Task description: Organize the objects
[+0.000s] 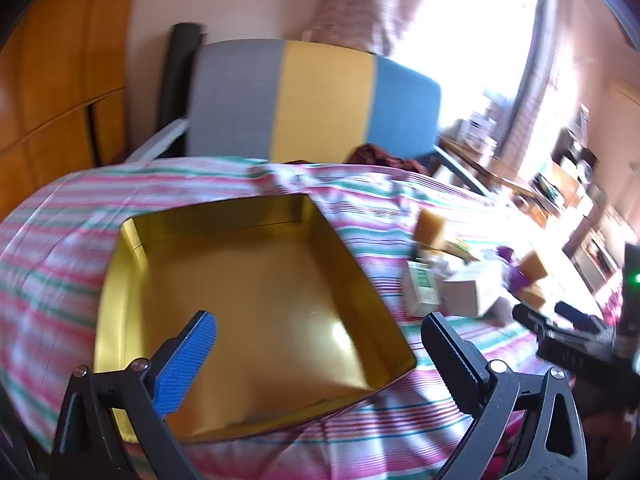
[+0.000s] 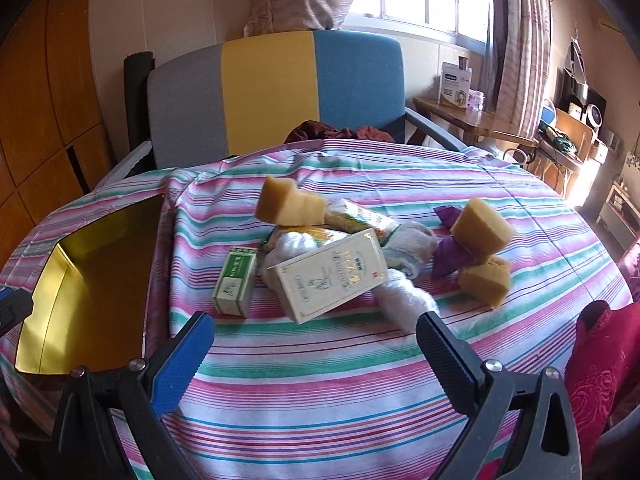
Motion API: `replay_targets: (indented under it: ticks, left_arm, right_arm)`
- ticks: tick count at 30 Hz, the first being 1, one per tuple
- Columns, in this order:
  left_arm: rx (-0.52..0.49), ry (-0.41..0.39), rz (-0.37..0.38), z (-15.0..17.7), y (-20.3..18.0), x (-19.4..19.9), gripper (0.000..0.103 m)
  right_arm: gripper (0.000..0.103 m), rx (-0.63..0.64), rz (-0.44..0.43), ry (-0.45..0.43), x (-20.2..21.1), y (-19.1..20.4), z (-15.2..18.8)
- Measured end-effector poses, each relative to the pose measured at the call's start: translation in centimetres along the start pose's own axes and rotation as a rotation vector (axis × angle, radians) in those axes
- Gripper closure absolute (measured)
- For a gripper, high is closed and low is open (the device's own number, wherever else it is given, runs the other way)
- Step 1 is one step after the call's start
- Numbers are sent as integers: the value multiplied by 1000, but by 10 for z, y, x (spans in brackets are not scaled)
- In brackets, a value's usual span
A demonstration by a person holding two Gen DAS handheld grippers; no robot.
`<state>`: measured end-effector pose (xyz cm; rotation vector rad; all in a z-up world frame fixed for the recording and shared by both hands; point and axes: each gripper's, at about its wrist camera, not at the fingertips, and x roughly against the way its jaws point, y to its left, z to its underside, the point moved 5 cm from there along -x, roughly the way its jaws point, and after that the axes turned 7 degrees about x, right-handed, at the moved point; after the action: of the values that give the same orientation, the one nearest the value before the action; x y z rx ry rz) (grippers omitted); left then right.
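Right wrist view looks down on a bench [image 2: 360,360] draped in a cloth striped pink, green, white and blue, with a heap of small things at its middle. A cream carton [image 2: 332,276] with gold print lies tilted on top of the heap; its writing is too small and turned to read. Just left of it stands a green-and-white small box [image 2: 235,286] with printed characters that cannot be made out. Three yellow-tan sponge blocks sit around the heap: one [image 2: 290,202] at the back, resting on a crinkled snack packet [image 2: 360,218], and two [image 2: 482,228] [image 2: 484,280] stacked at the right beside a purple wrapper [image 2: 452,254]. White fluffy cloth [image 2: 404,300] pokes out beneath the carton. Well to the left, apart from the heap, a square tin [image 2: 80,288] with a shiny gold inside lies open on the cloth, nothing in it. The right tongs [image 2: 314,344] stand wide open over bare cloth in front of the heap, holding nothing.

Left wrist view, blurred, hangs over the same tin [image 1: 248,280], and the left tongs [image 1: 320,344] are spread fully apart above its near edge, gripping nothing. Behind the bench stands a chair [image 2: 272,92] with a back in grey, yellow and blue panels.
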<state>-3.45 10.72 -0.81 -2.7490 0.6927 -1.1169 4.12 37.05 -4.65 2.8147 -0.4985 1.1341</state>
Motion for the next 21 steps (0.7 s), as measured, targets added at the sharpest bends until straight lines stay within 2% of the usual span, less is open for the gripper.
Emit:
replay_targets:
  ticks: [4, 10, 11, 15, 19, 21]
  left_arm:
    - [-98, 31, 32, -13, -40, -20, 0]
    - [-199, 149, 63, -12, -89, -74, 0]
    - [-205, 177, 73, -9, -95, -85, 0]
    - [-215, 271, 92, 0, -110, -124, 0]
    - [-212, 355, 83, -4, -119, -147, 1]
    - [-226, 357, 68, -8, -124, -150, 1]
  right_arm:
    - [0, -75, 21, 20, -3, -43, -11]
    - [0, -158, 65, 35, -20, -105, -18]
    - [0, -178, 57, 41, -24, -111, -17]
    - [0, -324, -76, 91, -44, -131, -9]
    - [0, -368, -129, 165, -55, -132, -2]
    - [0, -400, -127, 170, -56, -137, 1]
